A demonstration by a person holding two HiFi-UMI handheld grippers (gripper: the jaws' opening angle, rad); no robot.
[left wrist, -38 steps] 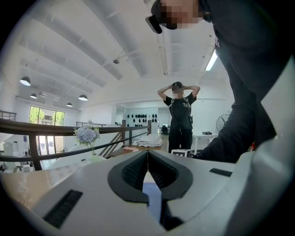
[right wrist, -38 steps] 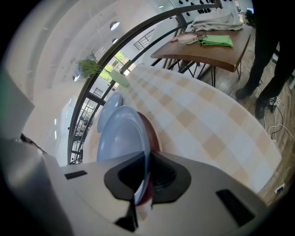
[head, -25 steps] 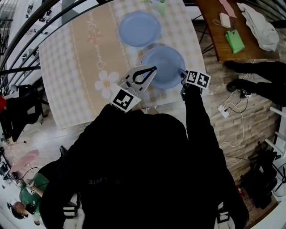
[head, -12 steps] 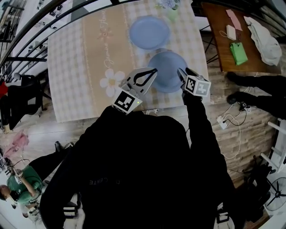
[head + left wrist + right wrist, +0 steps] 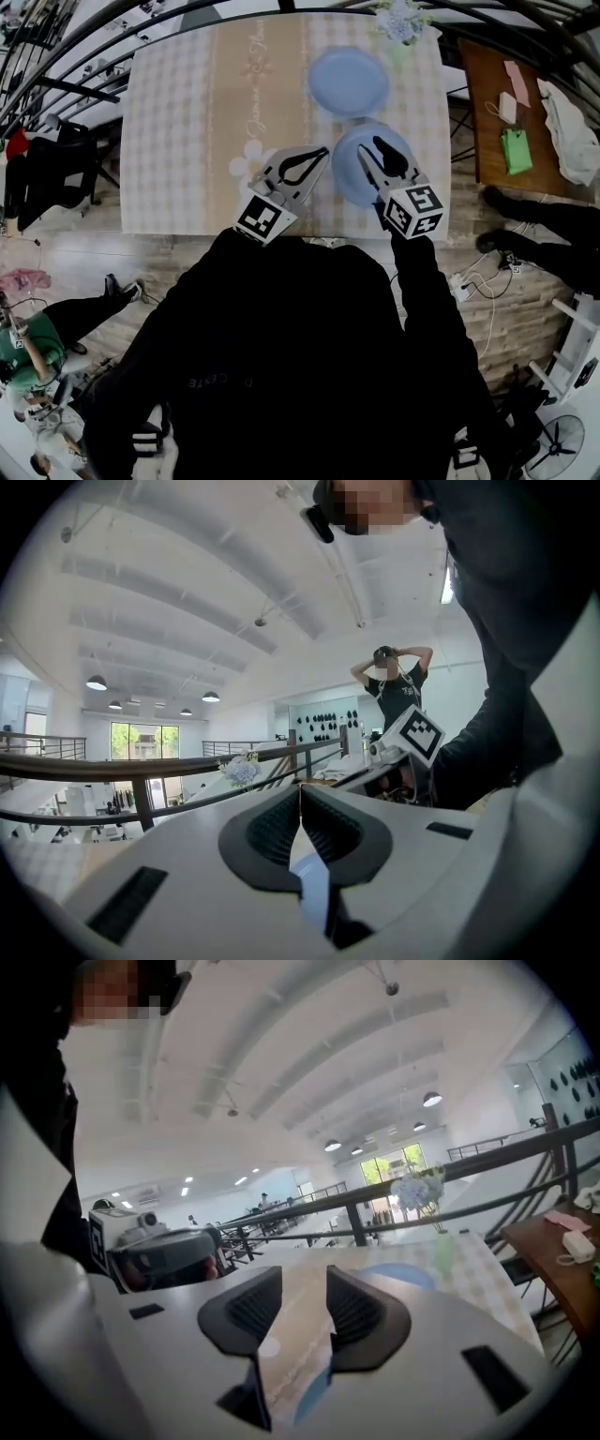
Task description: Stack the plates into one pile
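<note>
Holds the left tool (image 5: 317,159) over the front of the bench (image 5: 187,112), jaws pressed together on nothing. Holds the right tool (image 5: 370,148) just beside it, raised over the nearer blue plate (image 5: 347,173), jaws apart though just closing a little, nothing between them. Shows that plate flat near the front right corner. Shows the second blue plate (image 5: 348,82) just beyond, unstacked, then pale flowers (image 5: 401,23) at the far edge.

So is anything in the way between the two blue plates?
No, nothing visible does. The near round blue plate and the far round blue plate lie close together on the checked tablecloth with nothing between them. The vase of pale flowers stands beyond the far plate, off that path.
</note>
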